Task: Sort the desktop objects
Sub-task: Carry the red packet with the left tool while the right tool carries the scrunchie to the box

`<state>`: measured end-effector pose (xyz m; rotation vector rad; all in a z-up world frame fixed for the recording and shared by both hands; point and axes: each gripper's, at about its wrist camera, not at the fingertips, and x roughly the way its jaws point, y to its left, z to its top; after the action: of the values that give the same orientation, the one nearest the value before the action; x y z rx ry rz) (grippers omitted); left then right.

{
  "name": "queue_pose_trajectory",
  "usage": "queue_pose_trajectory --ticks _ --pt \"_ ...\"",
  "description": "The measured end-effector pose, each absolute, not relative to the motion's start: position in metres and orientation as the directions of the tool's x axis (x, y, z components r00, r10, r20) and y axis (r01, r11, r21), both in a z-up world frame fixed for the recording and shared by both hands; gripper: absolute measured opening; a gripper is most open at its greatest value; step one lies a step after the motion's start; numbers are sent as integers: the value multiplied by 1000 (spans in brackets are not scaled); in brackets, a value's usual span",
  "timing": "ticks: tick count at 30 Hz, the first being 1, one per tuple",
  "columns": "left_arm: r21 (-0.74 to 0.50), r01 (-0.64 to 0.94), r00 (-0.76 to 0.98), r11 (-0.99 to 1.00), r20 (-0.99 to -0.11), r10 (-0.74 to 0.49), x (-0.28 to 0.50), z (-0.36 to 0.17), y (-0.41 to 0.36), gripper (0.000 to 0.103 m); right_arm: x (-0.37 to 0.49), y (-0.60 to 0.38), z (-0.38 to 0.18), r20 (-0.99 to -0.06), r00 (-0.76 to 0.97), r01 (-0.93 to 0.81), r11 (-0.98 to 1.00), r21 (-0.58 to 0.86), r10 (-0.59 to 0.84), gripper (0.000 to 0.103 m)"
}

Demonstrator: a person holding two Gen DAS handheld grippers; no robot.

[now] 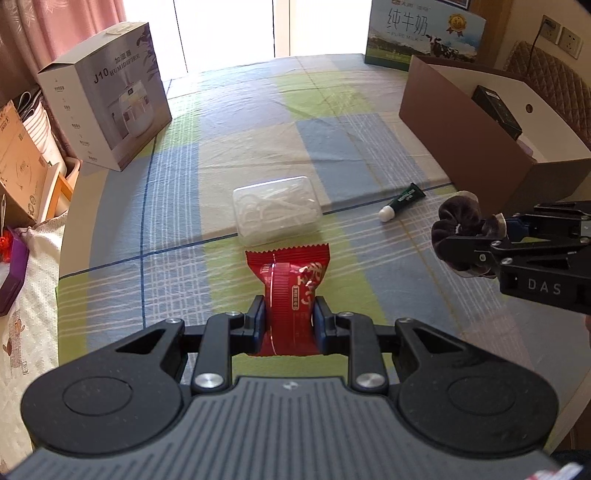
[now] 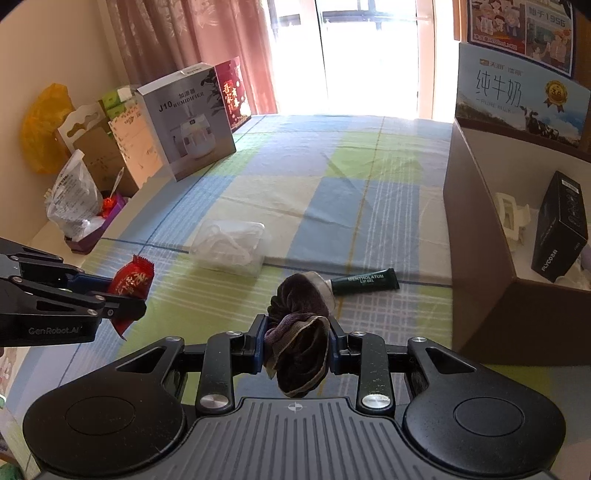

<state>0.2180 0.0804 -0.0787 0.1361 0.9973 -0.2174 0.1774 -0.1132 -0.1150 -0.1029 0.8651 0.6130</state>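
Note:
My left gripper (image 1: 289,317) is shut on a red snack packet (image 1: 290,291), held above the checked tablecloth; the same packet (image 2: 131,282) shows at the left of the right wrist view. My right gripper (image 2: 297,341) is shut on a dark velvet scrunchie (image 2: 299,332), also seen as the scrunchie (image 1: 458,232) at the right of the left wrist view. On the cloth lie a clear plastic box of floss picks (image 1: 277,210) and a green lip gel tube (image 1: 402,201). The brown cardboard box (image 2: 476,258) at the right holds a black carton (image 2: 561,225) and a white item.
A grey humidifier box (image 1: 107,96) stands at the table's back left, a milk carton box (image 1: 424,33) at the back right. Bags, cartons and a purple box (image 1: 11,280) crowd the left side beyond the table edge.

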Motion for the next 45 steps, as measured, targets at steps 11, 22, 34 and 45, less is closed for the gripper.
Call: queue_pose_trajectory --ticks 11,22,34,45 --pt "7 308 550 951 -817 -172 197 -57 32 22 155 -159 -97 -736 499 -515 840 174 458 29" --pt "2 394 561 919 -793 -238 194 -35 -40 23 154 -231 -72 -711 546 -461 867 187 444 29" --pt "1 447 560 894 -781 -279 196 -23 -117 22 171 -316 -55 -691 595 -400 897 188 410 29" --pt "4 441 583 898 -762 -283 216 -12 -167 22 208 -389 -35 -663 659 -352 925 146 356 29"
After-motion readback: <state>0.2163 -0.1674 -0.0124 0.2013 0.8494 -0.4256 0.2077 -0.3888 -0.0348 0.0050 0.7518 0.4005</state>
